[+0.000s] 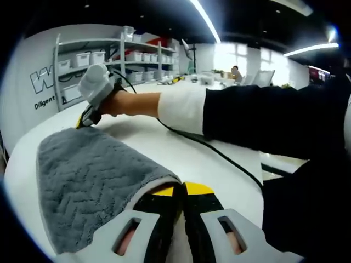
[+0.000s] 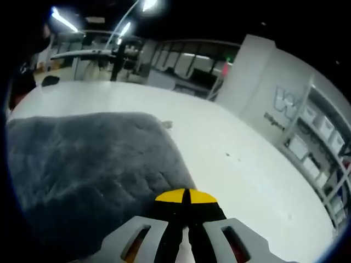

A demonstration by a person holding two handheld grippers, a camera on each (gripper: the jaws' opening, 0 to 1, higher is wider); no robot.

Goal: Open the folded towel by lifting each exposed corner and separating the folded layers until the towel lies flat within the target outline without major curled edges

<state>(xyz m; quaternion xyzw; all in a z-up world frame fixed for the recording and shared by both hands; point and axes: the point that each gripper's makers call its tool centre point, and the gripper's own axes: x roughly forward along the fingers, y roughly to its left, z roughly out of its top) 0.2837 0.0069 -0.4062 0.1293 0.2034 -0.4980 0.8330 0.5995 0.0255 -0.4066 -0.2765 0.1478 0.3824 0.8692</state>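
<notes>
The grey towel (image 1: 88, 181) lay on the white table (image 1: 208, 153). The left gripper (image 1: 182, 193) pinched its near edge, jaws closed. The right gripper (image 2: 186, 197) was closed, apparently clamping a towel corner.

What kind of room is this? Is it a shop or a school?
Probably a lab or workshop office: a big white table, metal shelves stacked with storage bins, and long ceiling lights.

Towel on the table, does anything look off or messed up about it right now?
Nothing stands out. The grey towel lies on the white table with no stain or tear showing; both grippers sit closed at its edge.
</notes>
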